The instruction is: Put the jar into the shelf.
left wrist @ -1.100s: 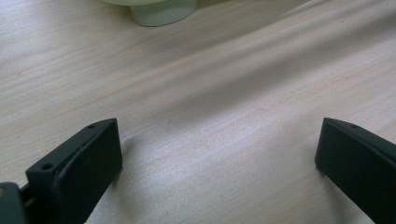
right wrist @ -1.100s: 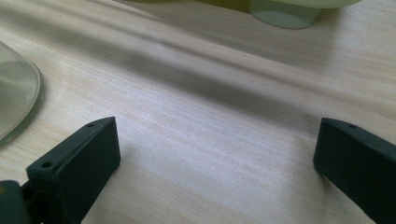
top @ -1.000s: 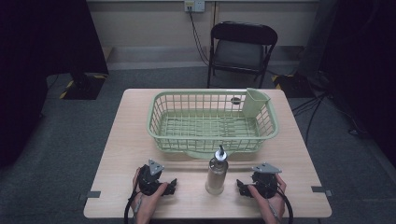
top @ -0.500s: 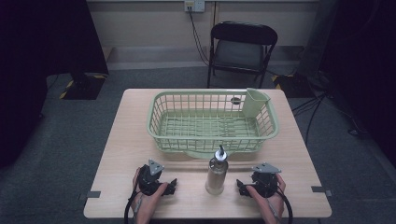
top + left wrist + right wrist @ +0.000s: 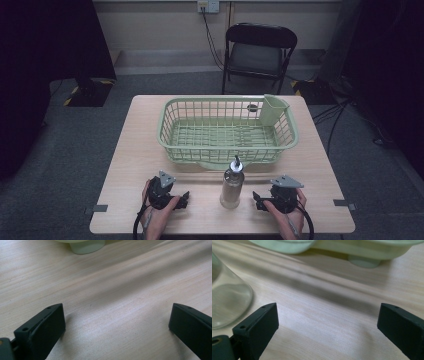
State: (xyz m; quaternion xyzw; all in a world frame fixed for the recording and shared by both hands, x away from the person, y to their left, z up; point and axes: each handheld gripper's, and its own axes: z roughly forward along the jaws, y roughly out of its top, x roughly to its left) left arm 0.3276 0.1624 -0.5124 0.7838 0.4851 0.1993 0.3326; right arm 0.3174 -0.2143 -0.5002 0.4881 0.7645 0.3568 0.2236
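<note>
A clear glass bottle [image 5: 232, 186] with a metal pourer stands upright on the wooden table [image 5: 134, 165], near its front edge. My left gripper [image 5: 184, 198] rests on the table to the bottle's left, a hand's width away. Its jaws are open over bare wood [image 5: 116, 320]. My right gripper [image 5: 256, 199] rests on the bottle's right and points toward it. Its jaws have just been closing a little but still stand wide open, with nothing between them [image 5: 328, 320]. In the right gripper view the bottle's base [image 5: 227, 302] lies just outside the left jaw.
A pale green dish basket [image 5: 165, 134] takes up the middle and far half of the table, with a cutlery cup [image 5: 273, 110] in its far right corner. Its foot [image 5: 87, 246] and underside [image 5: 362, 250] lie ahead of the jaws. A black chair [image 5: 260, 50] stands beyond the table.
</note>
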